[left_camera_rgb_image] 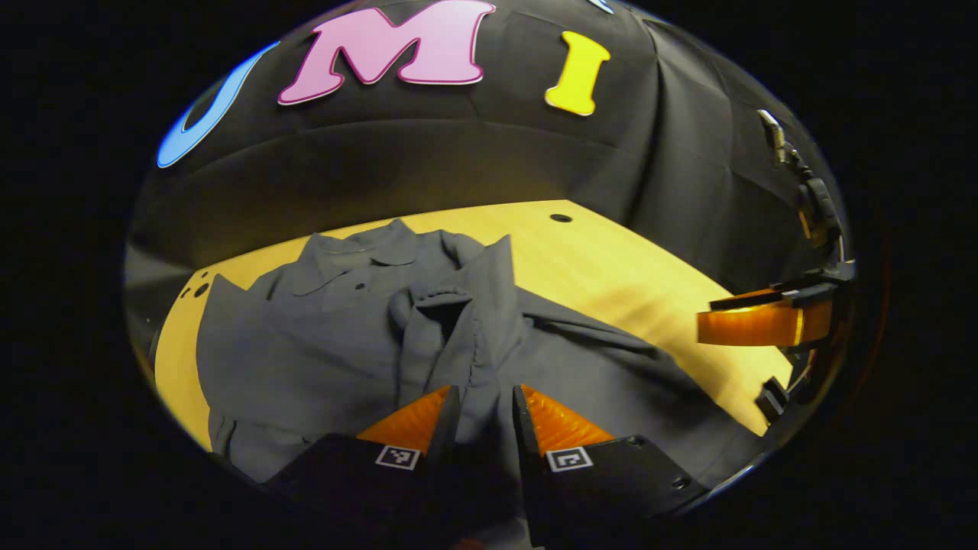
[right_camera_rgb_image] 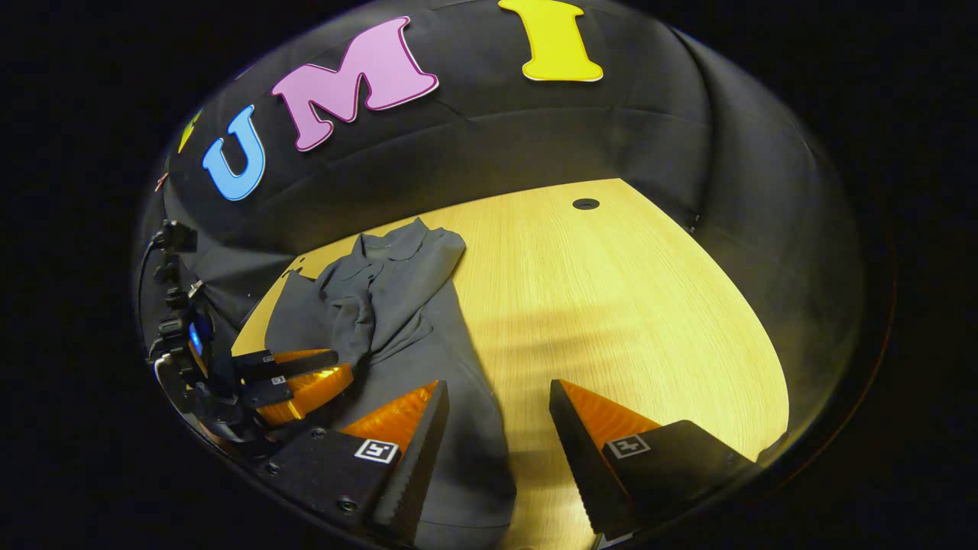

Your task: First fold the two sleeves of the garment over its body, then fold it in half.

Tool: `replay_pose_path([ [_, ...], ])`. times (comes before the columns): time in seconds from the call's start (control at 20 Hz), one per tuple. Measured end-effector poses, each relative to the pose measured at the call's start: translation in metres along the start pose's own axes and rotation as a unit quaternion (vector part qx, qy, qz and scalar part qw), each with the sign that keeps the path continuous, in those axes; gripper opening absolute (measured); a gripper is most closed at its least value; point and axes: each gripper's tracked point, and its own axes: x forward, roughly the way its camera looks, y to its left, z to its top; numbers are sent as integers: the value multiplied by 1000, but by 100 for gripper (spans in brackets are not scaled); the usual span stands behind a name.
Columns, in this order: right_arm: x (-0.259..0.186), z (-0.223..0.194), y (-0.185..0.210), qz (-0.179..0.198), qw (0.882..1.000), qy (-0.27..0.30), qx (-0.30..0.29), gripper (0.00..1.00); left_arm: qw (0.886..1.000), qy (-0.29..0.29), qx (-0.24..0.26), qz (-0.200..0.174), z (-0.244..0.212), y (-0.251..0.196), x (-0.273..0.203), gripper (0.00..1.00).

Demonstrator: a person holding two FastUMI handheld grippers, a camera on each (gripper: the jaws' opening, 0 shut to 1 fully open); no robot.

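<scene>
Garment (left_camera_rgb_image: pixel 321 336): grey shirt, lying toward the table's (left_camera_rgb_image: pixel 611 267) left edge, collar to the far edge.
Left gripper (left_camera_rgb_image: pixel 485 405): fingers nearly closed on a raised sleeve fold (left_camera_rgb_image: pixel 466 328) over the body; best laid flat across the chest, then let go.
Right gripper (right_camera_rgb_image: pixel 497 420): fingers wide apart, holding nothing, above the hem by bare table.

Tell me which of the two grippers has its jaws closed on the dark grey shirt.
The left gripper: its jaws pinch a fold of the dark grey shirt. The right gripper has jaws spread wide, holding nothing.
</scene>
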Motion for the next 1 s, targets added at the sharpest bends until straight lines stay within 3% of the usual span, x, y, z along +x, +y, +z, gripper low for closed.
replay_pose_path([
  [0.05,-5,-1,3,0,1000,-1,-1,70,1000,-6,-3,-9,2,-3,-12,53],
  [0.1,-10,-2,8,2,1000,-3,-3,70,1000,-14,-7,-10,6,-2,-25,57],
  [0.15,-17,-5,13,5,1000,-3,-6,83,1000,-24,-8,-6,11,4,-38,68],
  [0.2,-22,-9,19,10,1000,-2,-5,71,999,-32,-5,3,14,13,-51,78],
  [0.25,-27,-15,25,12,1000,0,-6,82,999,-38,-2,14,16,22,-64,89],
  [0.3,-34,-19,29,11,1000,-1,-9,98,999,-41,0,22,16,31,-77,89],
  [0.75,-78,-78,41,-38,998,33,-46,99,995,14,-21,94,-57,128,-173,91],
  [1.0,-77,-102,33,-63,994,56,-69,99,985,68,-78,141,-124,181,-218,95],
])
